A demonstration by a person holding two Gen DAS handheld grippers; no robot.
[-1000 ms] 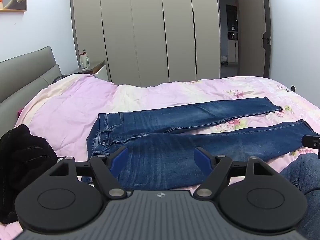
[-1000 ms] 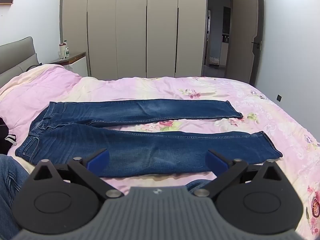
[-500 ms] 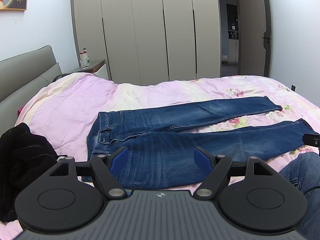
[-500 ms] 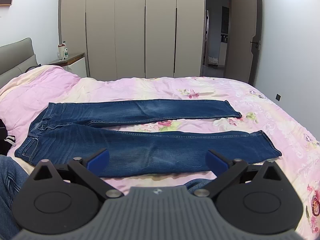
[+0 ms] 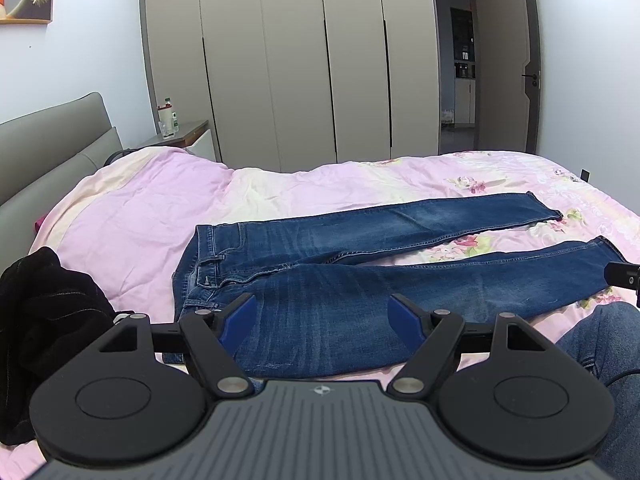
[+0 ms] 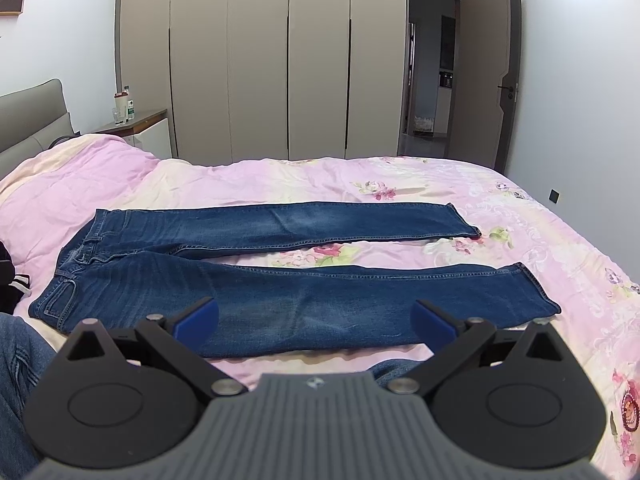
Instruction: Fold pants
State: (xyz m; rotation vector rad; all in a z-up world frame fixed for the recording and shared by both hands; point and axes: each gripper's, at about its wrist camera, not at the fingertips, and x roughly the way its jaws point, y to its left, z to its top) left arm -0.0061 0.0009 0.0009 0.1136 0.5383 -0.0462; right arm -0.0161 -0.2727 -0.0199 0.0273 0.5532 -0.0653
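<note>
Blue jeans (image 5: 360,252) (image 6: 280,280) lie flat on the pink bedspread, waistband to the left and both legs stretched right, spread apart in a narrow V. My left gripper (image 5: 323,318) hovers open over the near thigh area, close to the waistband, holding nothing. My right gripper (image 6: 316,318) is open too, above the near leg's middle, with nothing between its blue pads. The tip of the right gripper (image 5: 624,276) shows at the left wrist view's right edge, near the near leg's hem.
A black garment (image 5: 44,320) is heaped on the bed left of the jeans. The person's denim-clad legs (image 5: 604,344) (image 6: 16,364) sit at the near bed edge. Grey headboard (image 5: 52,136), nightstand with bottles (image 5: 180,132), wardrobe (image 6: 260,60) and open door (image 6: 484,80) lie beyond.
Both views have crept slightly; the jeans sit a touch higher in the left wrist view. The jeans themselves lie unchanged and both grippers stay open.
</note>
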